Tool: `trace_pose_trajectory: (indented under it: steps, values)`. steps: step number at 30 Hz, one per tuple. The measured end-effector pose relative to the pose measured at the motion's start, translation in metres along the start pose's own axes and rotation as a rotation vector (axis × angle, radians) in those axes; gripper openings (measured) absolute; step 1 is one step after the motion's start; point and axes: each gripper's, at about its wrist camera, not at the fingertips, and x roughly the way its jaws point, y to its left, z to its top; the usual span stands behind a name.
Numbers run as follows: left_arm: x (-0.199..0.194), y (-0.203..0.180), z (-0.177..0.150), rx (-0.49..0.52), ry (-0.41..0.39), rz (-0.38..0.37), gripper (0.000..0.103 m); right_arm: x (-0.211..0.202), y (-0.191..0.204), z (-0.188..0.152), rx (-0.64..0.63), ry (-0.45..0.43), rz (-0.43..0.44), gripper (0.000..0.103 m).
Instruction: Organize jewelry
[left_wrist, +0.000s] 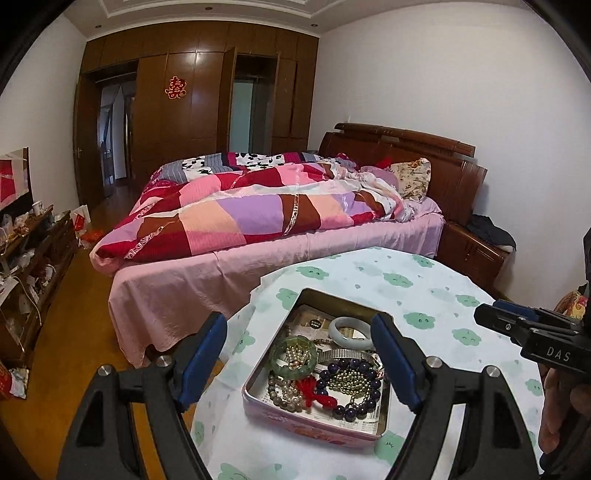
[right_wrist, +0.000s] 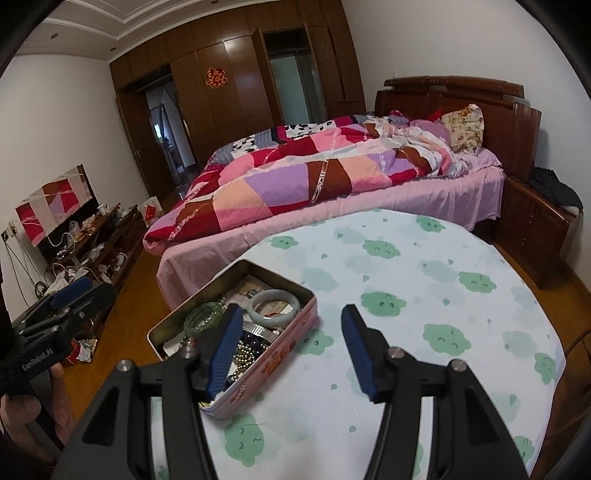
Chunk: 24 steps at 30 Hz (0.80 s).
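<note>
An open pink tin box (left_wrist: 280, 421) sits on a round table with a cloud-print cloth (left_wrist: 436, 295). It holds a pale jade bangle (left_wrist: 351, 326), a green bangle (left_wrist: 293, 356), dark purple beads (left_wrist: 354, 387), a red tassel (left_wrist: 314, 391) and pearl strands. My left gripper (left_wrist: 301, 332) is open and empty, its jaws wide apart above the box. In the right wrist view my right gripper (right_wrist: 291, 314) is open and empty over the box's right wall (right_wrist: 258, 376); the jade bangle (right_wrist: 273, 306) shows there too.
A bed (left_wrist: 258, 229) with a patchwork quilt stands just beyond the table. A cluttered low cabinet (left_wrist: 33, 266) lines the left wall. A wooden nightstand (right_wrist: 535, 229) stands at the right. The right gripper's body (left_wrist: 535, 332) shows at the left view's right edge.
</note>
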Motion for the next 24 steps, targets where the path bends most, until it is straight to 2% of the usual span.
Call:
trace_pose_trajectory:
  steps: [5, 17, 24]
  values:
    - [0.0002, -0.0012, -0.0002, -0.006, 0.009, 0.001, 0.080, -0.0004, 0.0010, -0.0021, -0.010, -0.003, 0.003, 0.064]
    - [-0.0002, -0.0038, -0.0015, -0.002, 0.014, -0.001, 0.080, 0.0020, 0.0017, -0.0064, -0.009, 0.005, 0.004, 0.064]
    - [0.0002, -0.0041, -0.0016, -0.001, 0.014, -0.003, 0.080, 0.0014, 0.0006, -0.0066, -0.012, 0.004, 0.005, 0.068]
